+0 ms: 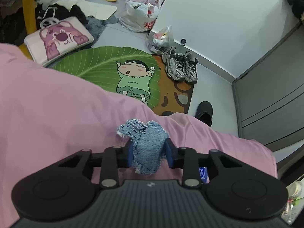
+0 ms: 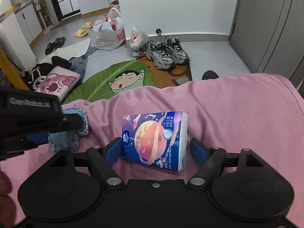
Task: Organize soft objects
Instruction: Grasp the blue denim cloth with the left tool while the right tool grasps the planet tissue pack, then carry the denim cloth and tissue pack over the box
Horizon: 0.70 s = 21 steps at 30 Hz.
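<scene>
**A:** What is at the left?

**B:** The left gripper [image 1: 147,151] is clenched on a frayed denim scrap [image 1: 145,148], squeezed between its blue pads [image 1: 129,154]. The scrap bulges out toward 12 o'clock, over a pink sheet [image 1: 57,117]. In the right wrist view the same gripper [image 2: 76,131] enters from 9 o'clock and the scrap [image 2: 66,138] touches the sheet.

**A:** How much room is around it?

**B:** In the left wrist view the sheet spreads bare toward 9 and 10 o'clock. Its edge runs from 10 o'clock down toward 3 o'clock. Beyond the edge lies the floor, with a green leaf rug [image 1: 106,66] at 12 o'clock, a pink cartoon bag [image 1: 58,39] at 11 and grey sneakers [image 1: 180,66] at 1.

**A:** And at the right?

**B:** The right gripper [image 2: 154,149] is released, its jaws spread wide on either side of a blue tissue pack [image 2: 154,138]. The pack lies flat on the sheet [image 2: 237,114]. The left pad seems to touch or nearly touch the pack; the right pad stands just apart.

**A:** Is there space there?

**B:** Open pink sheet runs toward 2 and 3 o'clock. The sheet's far edge crosses at 12 o'clock; a grey cabinet [image 2: 271,28] stands at 2 o'clock. The scrap and the pack are near each other, not touching.
</scene>
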Motion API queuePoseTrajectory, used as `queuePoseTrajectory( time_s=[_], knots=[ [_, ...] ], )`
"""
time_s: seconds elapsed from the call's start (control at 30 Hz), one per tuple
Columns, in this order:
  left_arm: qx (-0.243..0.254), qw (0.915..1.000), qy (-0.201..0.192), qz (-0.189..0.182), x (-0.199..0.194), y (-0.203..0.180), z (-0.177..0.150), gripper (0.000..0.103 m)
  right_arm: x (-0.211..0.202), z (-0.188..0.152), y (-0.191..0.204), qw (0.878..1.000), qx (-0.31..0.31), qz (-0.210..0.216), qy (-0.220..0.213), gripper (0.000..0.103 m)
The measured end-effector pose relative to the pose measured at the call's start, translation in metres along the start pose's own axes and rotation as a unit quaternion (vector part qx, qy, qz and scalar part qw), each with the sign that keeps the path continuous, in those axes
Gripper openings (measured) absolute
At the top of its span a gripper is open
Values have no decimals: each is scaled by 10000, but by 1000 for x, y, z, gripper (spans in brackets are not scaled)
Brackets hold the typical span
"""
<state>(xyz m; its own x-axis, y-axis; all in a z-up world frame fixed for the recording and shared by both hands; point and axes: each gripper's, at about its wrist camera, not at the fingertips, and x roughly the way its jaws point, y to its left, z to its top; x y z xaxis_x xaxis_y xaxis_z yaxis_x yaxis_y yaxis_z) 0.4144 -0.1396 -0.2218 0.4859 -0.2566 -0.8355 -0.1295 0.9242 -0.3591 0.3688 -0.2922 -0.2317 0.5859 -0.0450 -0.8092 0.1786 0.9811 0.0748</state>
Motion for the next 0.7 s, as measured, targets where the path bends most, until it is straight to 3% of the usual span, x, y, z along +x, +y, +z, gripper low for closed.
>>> queuePoseTrajectory(
  time_s=[0.03, 0.17, 0.7],
  knots=[
    [-23, 10000, 7, -11, -4, 2, -1, 21, -1, 0, -1, 10000, 26, 9, -21, 75],
    [-47, 9999, -55, 100, -26, 8, -2, 21, -6, -1, -8, 9998, 174, 56, -117, 65],
    [107, 9991, -357, 200, -127, 35, -20, 21, -63, -16, -10, 9990, 69, 327, -281, 64]
  ],
)
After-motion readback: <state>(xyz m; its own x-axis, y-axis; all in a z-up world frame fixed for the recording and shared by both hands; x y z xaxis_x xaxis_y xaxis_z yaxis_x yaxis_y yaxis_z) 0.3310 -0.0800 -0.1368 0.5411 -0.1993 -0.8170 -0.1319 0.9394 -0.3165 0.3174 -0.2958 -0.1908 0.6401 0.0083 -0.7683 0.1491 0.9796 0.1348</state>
